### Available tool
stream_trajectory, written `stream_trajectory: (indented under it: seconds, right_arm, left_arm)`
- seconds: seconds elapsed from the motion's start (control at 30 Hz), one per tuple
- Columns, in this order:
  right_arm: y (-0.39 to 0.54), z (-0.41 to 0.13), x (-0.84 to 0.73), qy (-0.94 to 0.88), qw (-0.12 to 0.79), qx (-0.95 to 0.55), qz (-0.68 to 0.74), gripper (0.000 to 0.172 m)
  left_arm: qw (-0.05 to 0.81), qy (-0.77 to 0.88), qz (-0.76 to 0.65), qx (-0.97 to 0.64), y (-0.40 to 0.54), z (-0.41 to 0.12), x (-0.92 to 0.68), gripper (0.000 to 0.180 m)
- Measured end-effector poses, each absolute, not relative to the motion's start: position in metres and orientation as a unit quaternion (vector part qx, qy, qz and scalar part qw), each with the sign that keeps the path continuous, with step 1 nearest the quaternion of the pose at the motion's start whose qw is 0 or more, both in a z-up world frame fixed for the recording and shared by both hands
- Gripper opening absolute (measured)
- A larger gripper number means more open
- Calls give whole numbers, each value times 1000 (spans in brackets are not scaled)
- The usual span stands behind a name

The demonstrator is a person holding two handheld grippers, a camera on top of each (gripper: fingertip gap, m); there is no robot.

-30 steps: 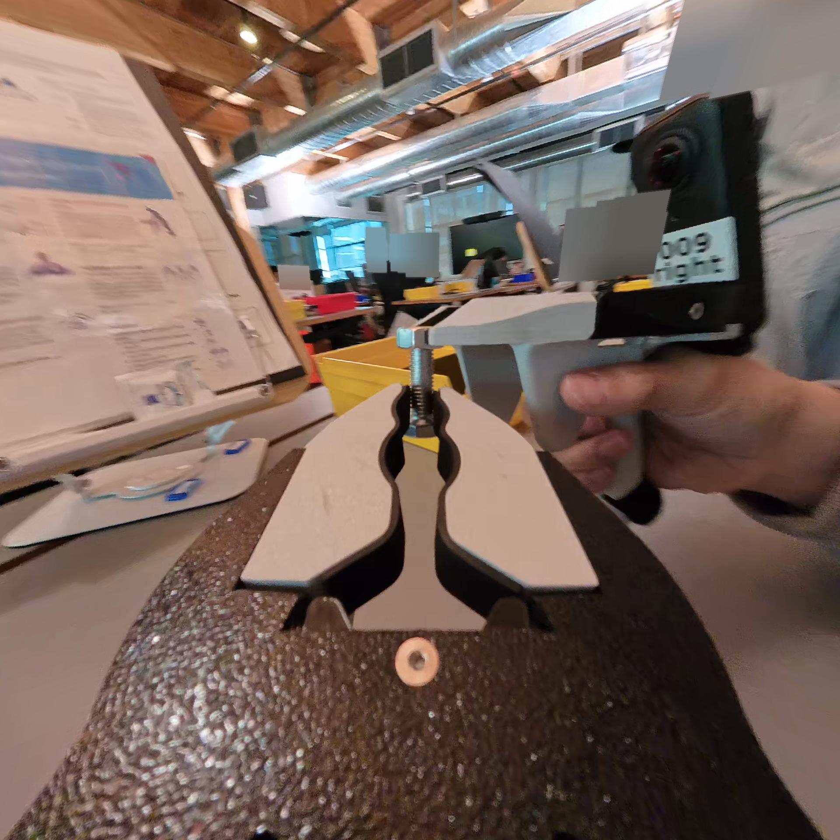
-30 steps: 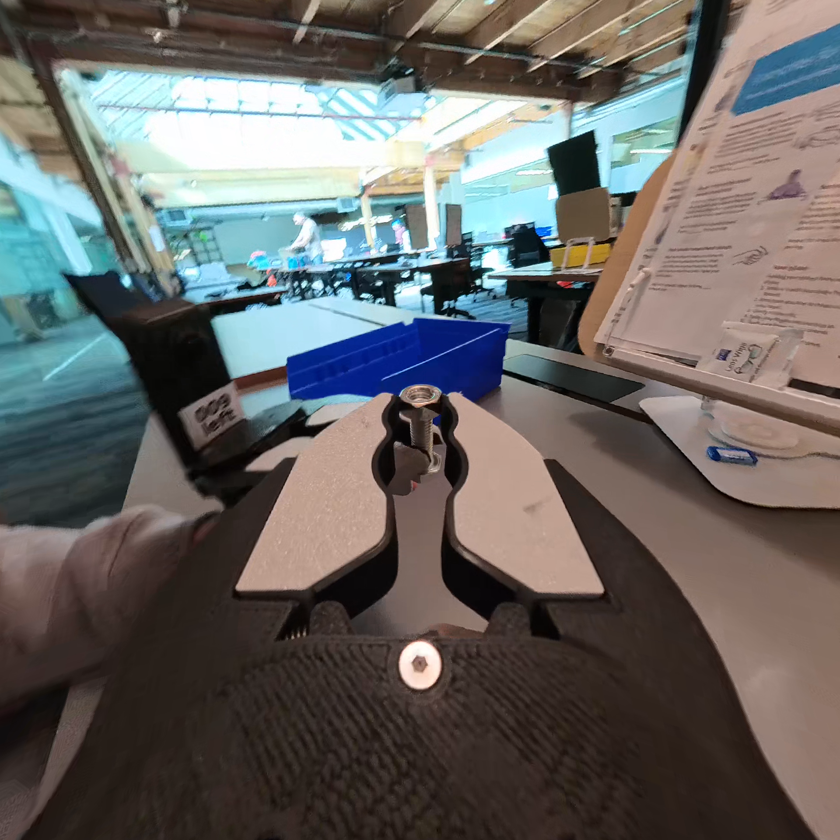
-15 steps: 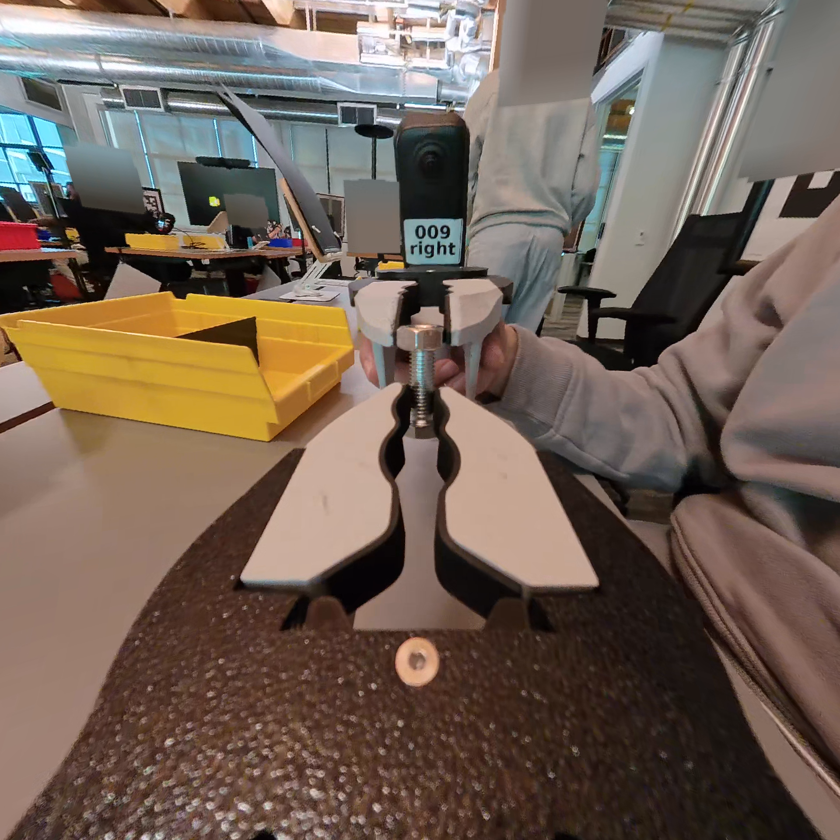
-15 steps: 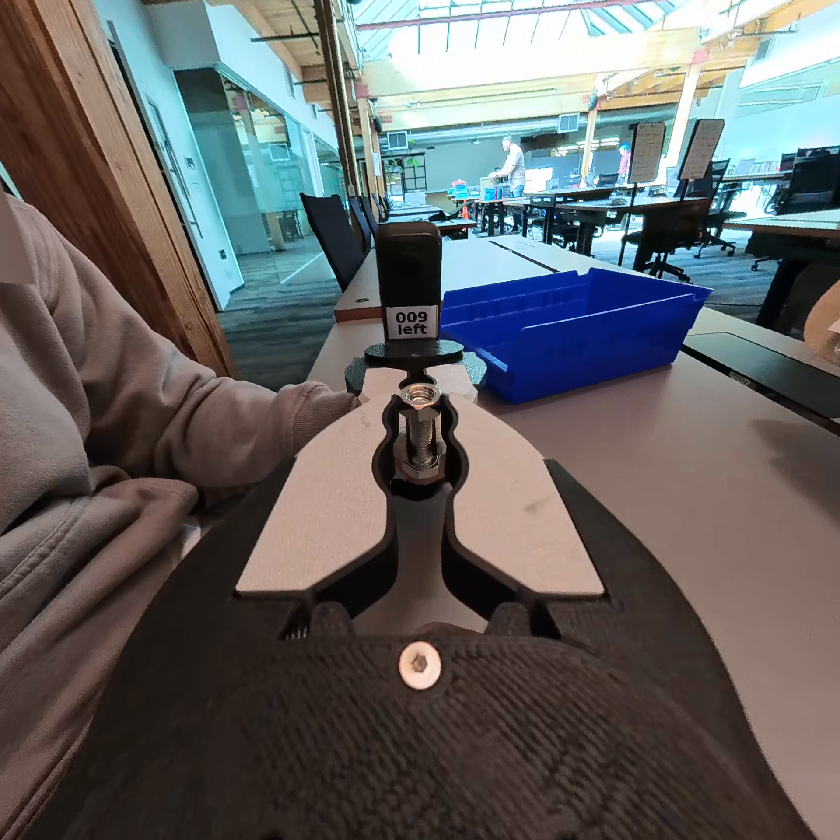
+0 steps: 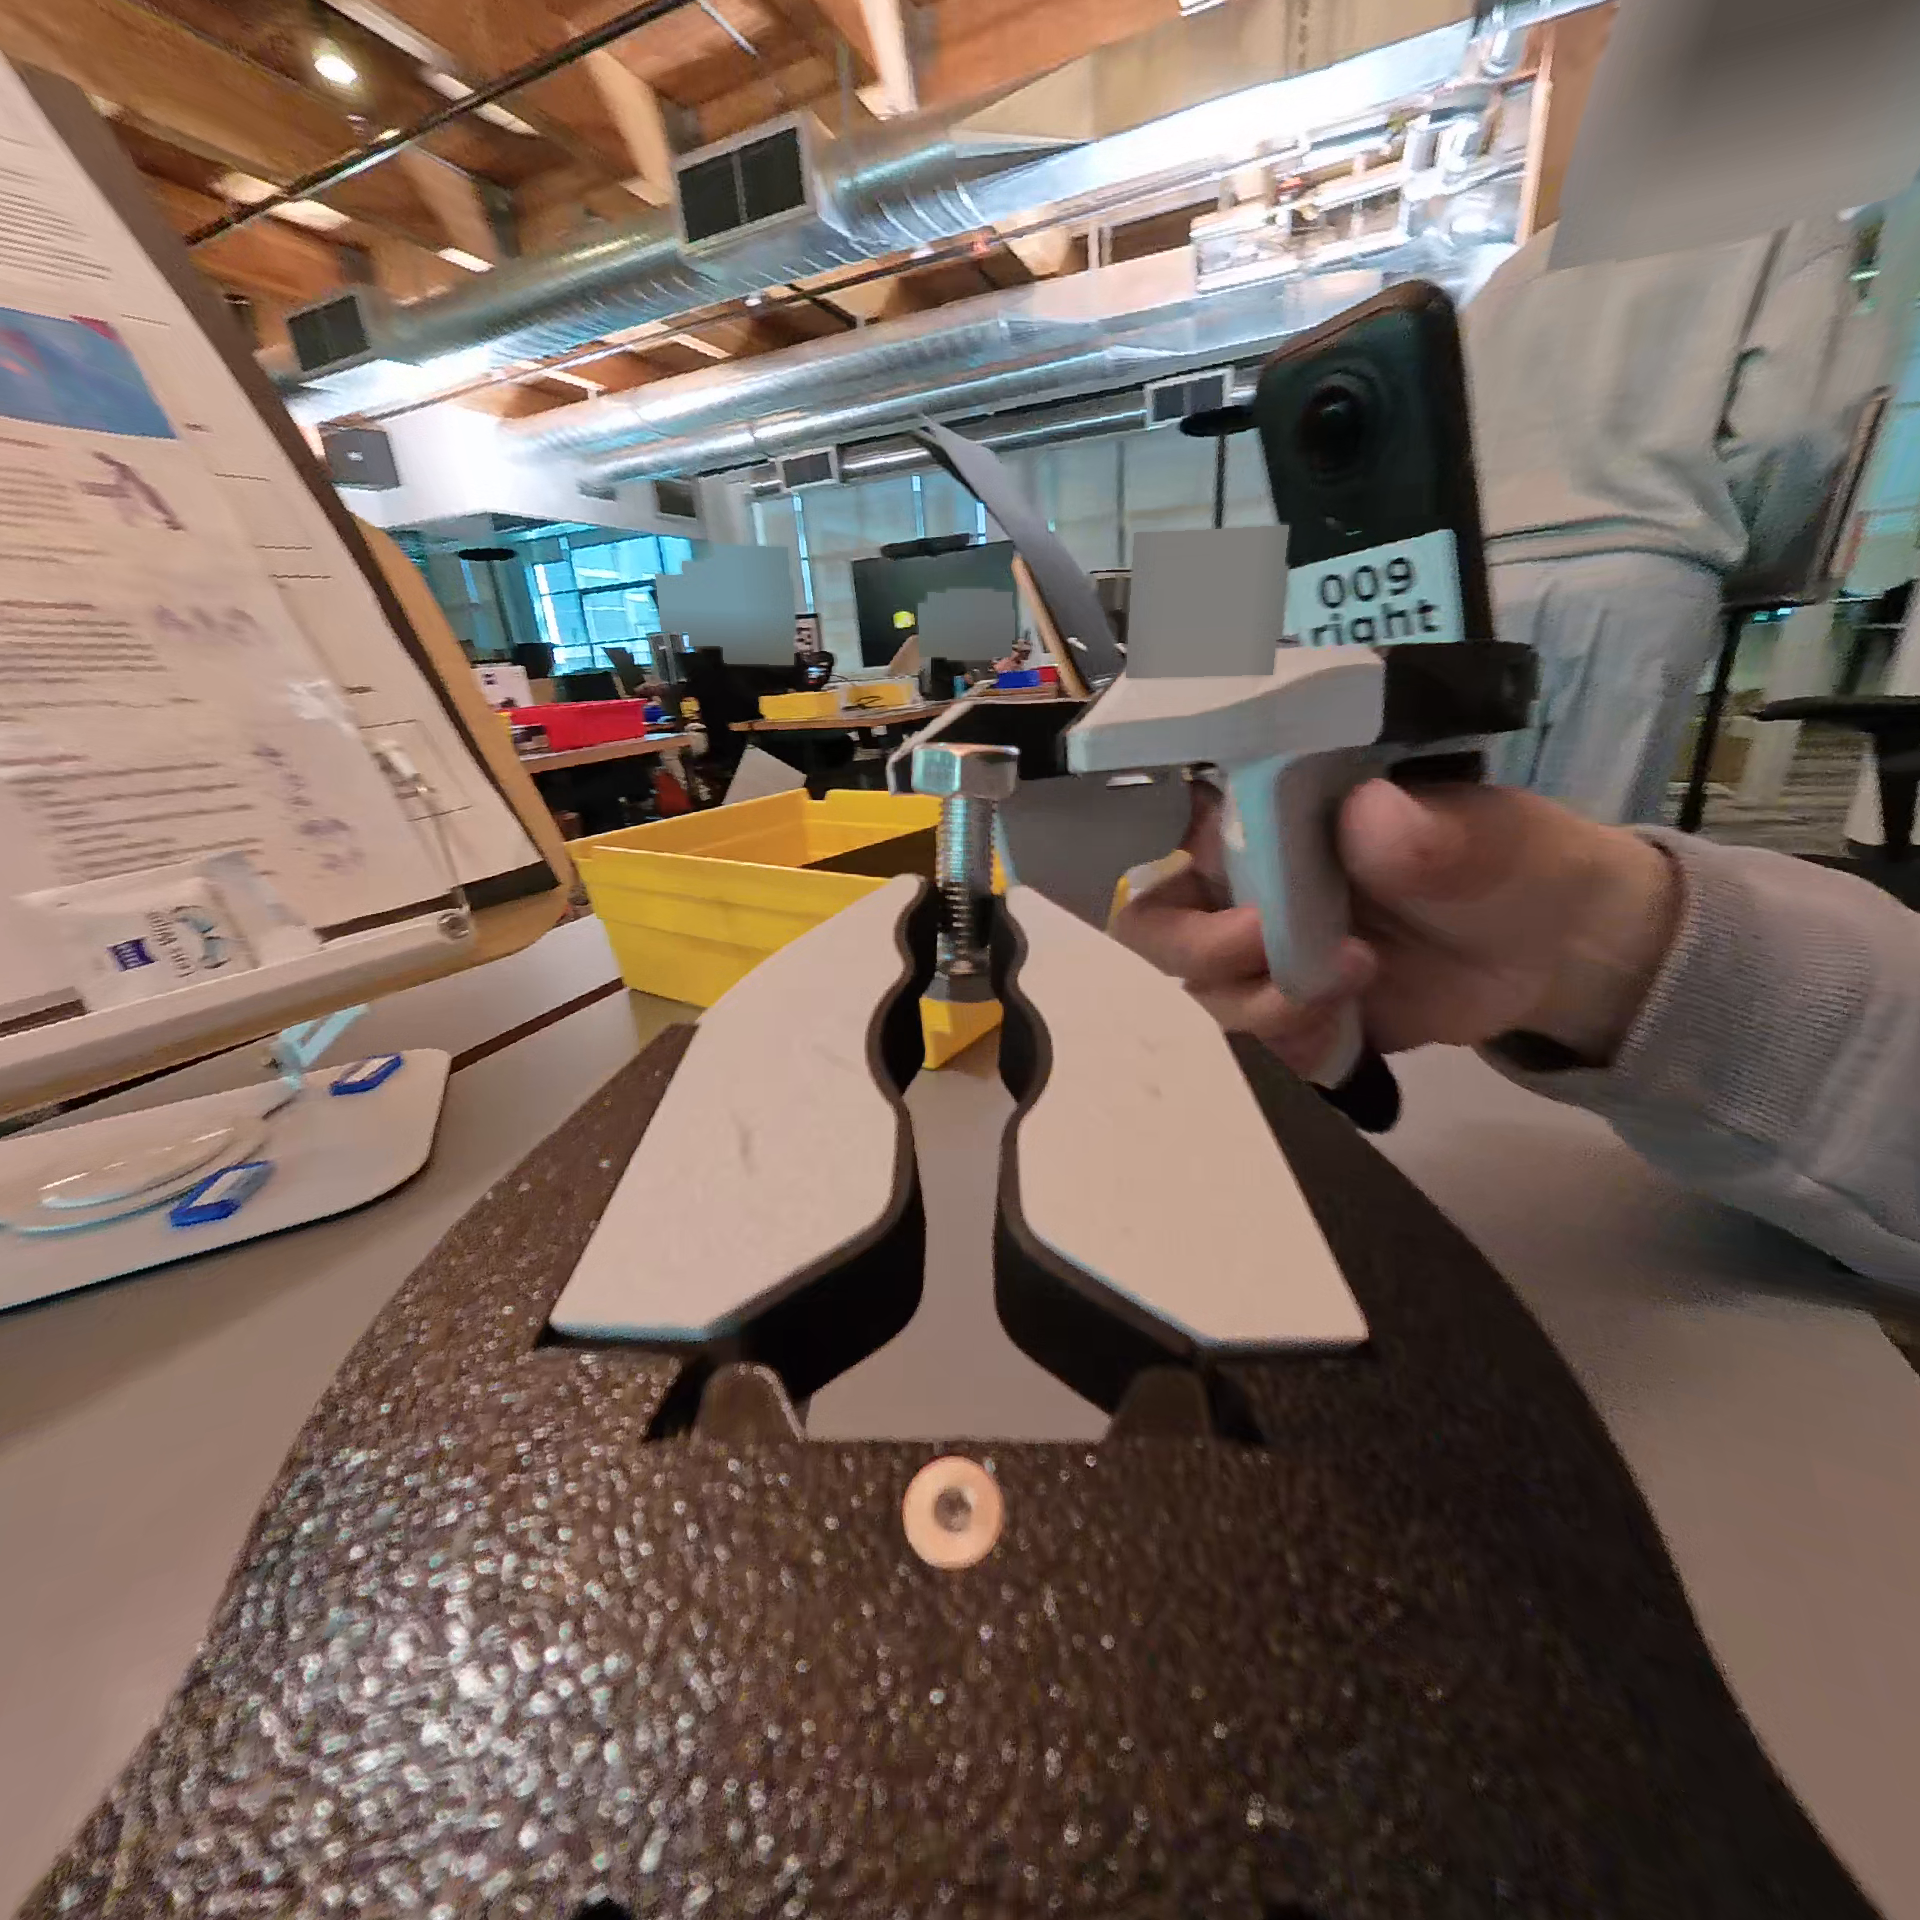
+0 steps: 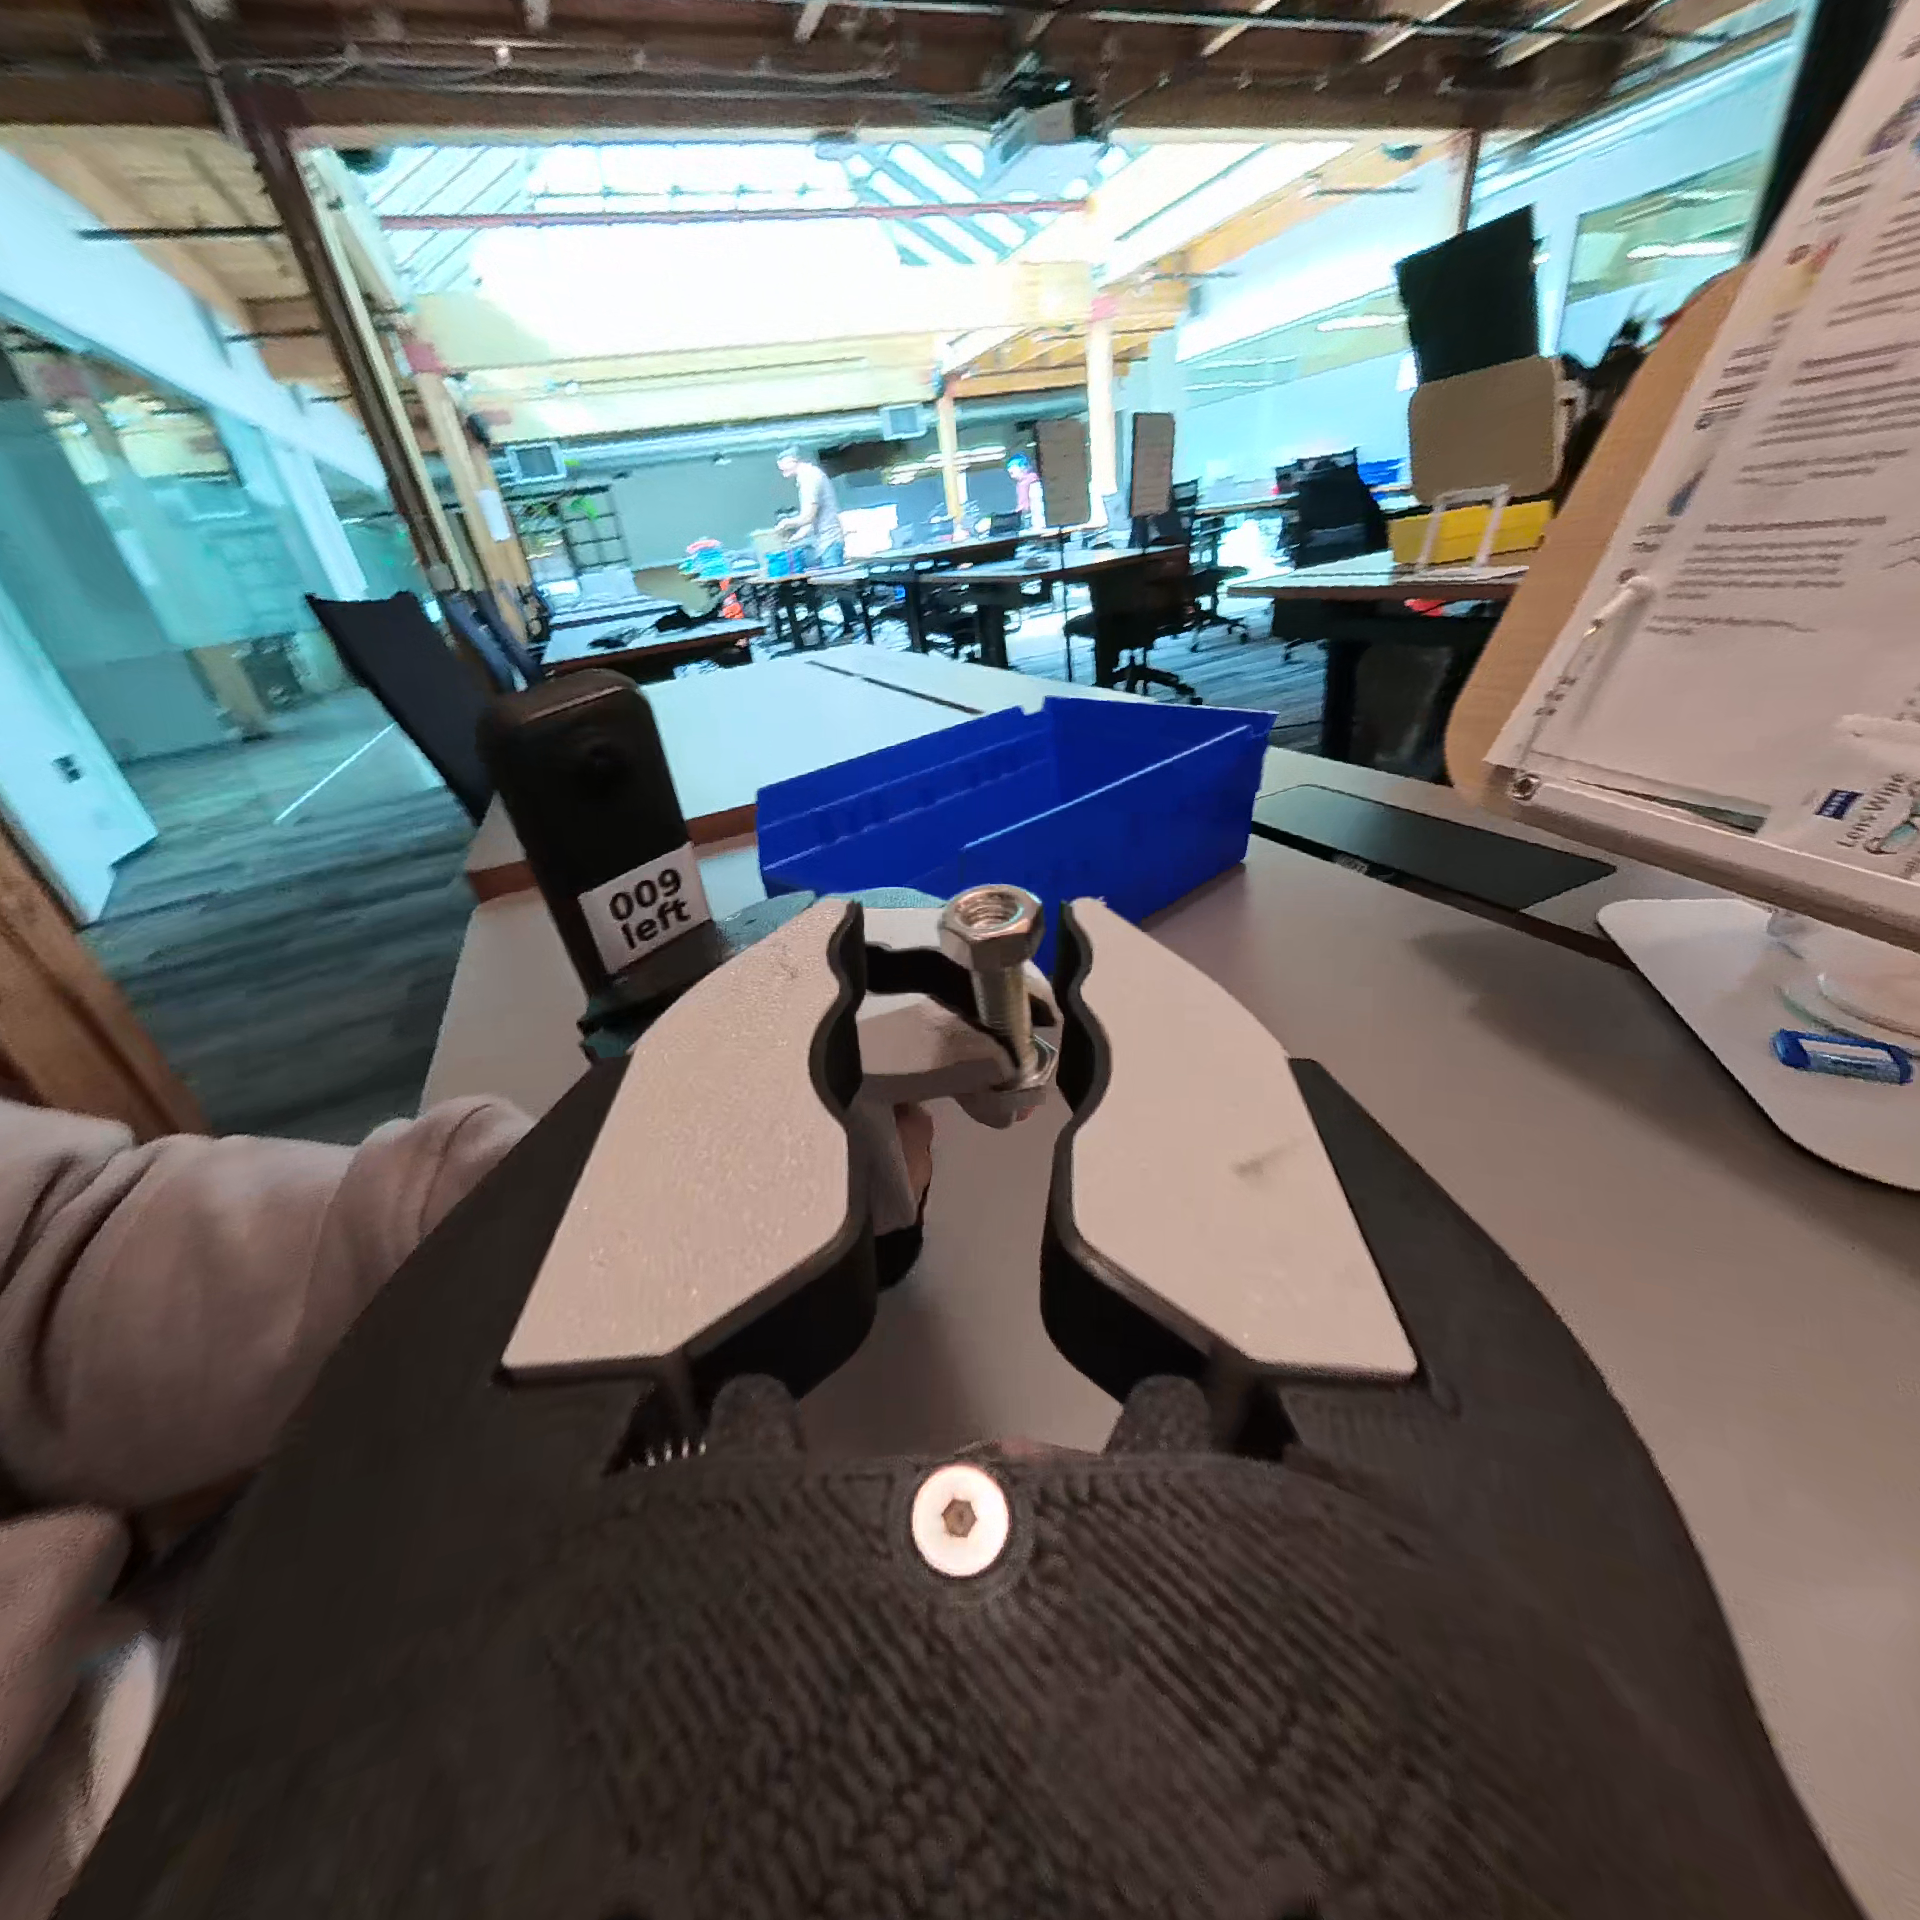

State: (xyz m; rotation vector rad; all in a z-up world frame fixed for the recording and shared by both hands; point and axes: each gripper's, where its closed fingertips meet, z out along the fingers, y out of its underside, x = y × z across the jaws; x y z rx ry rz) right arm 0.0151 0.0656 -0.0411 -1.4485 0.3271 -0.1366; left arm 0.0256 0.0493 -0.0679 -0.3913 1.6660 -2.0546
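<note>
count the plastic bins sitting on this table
2. A yellow bin stands behind the left tongs, and a blue bin stands behind the right tongs. More bins sit on far tables; others may be hidden.

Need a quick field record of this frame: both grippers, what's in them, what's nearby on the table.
left gripper: shut on the threaded shank of a silver bolt
bolt: upright in left view, hex head on top
right gripper: open, fingers either side of the bolt, gaps visible
hand: holds right gripper's handle
yellow bin: behind left gripper
blue bin: behind right gripper
document stand: on the table
</note>
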Motion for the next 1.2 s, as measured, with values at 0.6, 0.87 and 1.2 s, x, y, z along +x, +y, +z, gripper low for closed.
stream_trajectory:
  seconds: [0.6, 0.87, 1.2]
  right_arm:
    - [42, -52, -40, -68, 712, -690, 111, 18]
    - [43, -50, 2, 29, 718, -695, -27, 47]
    - [63, -35, 24, 145, 746, -630, -158, 42]
  left_arm:
    - [4, 655, -755, 11, 24, -78, -36, 9]
    - [142, 648, -745, -70, 34, -77, 2, 8]
    - [295, 602, -719, -184, 59, -69, 38, 9]
